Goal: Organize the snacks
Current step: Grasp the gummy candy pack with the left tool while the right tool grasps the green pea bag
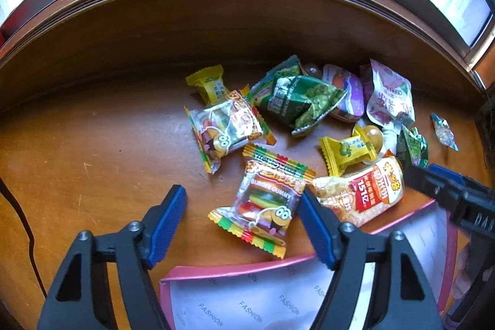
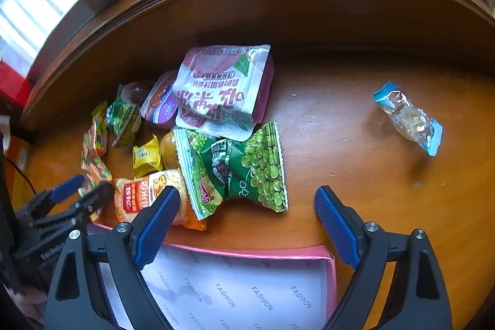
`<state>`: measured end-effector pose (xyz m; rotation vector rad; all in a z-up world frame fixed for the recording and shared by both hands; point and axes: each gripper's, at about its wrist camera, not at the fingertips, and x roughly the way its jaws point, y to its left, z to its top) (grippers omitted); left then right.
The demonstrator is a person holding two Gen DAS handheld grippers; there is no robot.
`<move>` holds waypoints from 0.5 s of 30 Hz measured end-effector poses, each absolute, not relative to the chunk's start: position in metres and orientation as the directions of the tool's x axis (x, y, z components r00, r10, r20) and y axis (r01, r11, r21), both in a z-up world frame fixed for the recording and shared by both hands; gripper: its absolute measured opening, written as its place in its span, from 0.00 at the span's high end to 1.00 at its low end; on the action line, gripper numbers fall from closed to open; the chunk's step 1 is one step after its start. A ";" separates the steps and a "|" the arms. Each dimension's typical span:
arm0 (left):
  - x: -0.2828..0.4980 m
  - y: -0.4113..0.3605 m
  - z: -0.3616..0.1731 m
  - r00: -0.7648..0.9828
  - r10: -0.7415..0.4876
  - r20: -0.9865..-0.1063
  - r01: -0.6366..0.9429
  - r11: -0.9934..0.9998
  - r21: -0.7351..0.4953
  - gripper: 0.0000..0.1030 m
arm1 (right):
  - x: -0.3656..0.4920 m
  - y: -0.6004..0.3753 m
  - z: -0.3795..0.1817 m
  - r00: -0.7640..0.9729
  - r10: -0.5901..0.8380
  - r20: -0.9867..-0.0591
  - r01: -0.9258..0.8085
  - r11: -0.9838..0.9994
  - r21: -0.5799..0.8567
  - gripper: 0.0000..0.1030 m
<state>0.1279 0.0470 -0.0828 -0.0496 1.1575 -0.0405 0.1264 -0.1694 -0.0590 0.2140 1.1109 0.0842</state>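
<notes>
Handling judgement, left wrist view: the burger gummy packet (image 1: 266,203) is judged light, soft and crinkly, with slippery film; the stiffer crimped seams at its ends, or the flat body across its width, offer the best hold. It lies flat on the bench (image 1: 92,150), between the spread fingers of the left gripper (image 1: 244,218), nearer the finger at 3 o'clock; whether that finger touches it cannot be told. Nothing is pinched. A second gummy packet (image 1: 225,129) lies at 11 o'clock of the first. The orange snack bag (image 1: 362,190) sits just beside it at 3 o'clock. The pink box (image 1: 247,296) lies at 6 o'clock, partly beneath the gripper.

Right wrist view: the green pea bag (image 2: 241,169) is judged light, puffy and easily crushed; grip a sealed edge. It lies at 12 o'clock of the right gripper (image 2: 247,215), ahead of the fingertips and apart from them. These fingers stand spread, holding nothing. A blue-ended candy (image 2: 408,116) lies well apart at 2 o'clock.
</notes>
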 end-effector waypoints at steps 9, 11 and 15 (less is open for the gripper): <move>0.127 0.031 -0.086 0.421 -0.072 -0.904 0.054 0.997 -0.054 0.54 | 0.131 -0.168 -0.055 0.472 0.172 -0.865 0.012 0.979 0.202 0.38; 0.127 0.029 -0.087 0.423 -0.079 -0.903 0.066 0.996 -0.056 0.59 | 0.127 -0.167 -0.055 0.484 0.161 -0.860 0.013 0.981 0.191 0.38; 0.128 0.018 -0.082 0.425 -0.080 -0.902 0.074 0.996 -0.053 0.59 | 0.115 -0.161 -0.055 0.523 0.134 -0.842 0.029 0.984 0.175 0.38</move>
